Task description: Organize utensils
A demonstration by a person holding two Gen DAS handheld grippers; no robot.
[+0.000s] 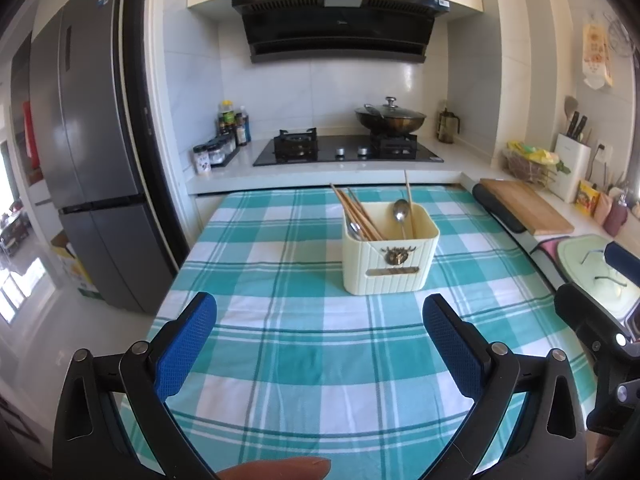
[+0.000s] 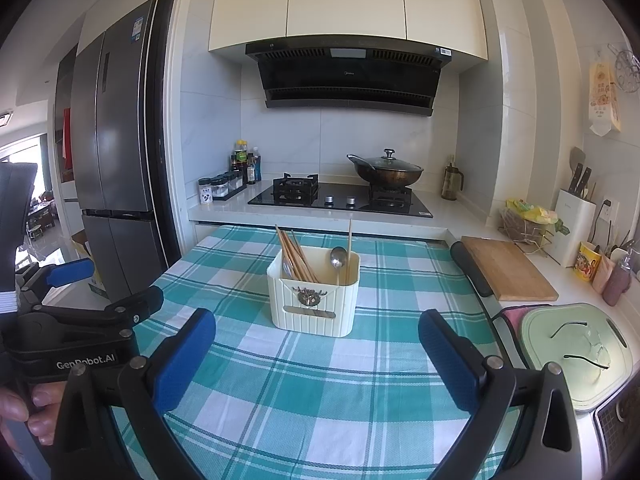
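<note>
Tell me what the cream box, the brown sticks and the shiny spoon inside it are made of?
The cream ribbed utensil box looks like matte plastic, judging by its moulded ridges and smooth rim. The long brown chopsticks seem to be wood or bamboo, from their dull tan colour. The silver spoon looks like polished metal, since its bowl shines.

Teal-and-white checked tablecloth (image 1: 280, 360), cream ribbed holder (image 1: 390, 258), blue-padded black fingers (image 1: 186, 344).
</note>
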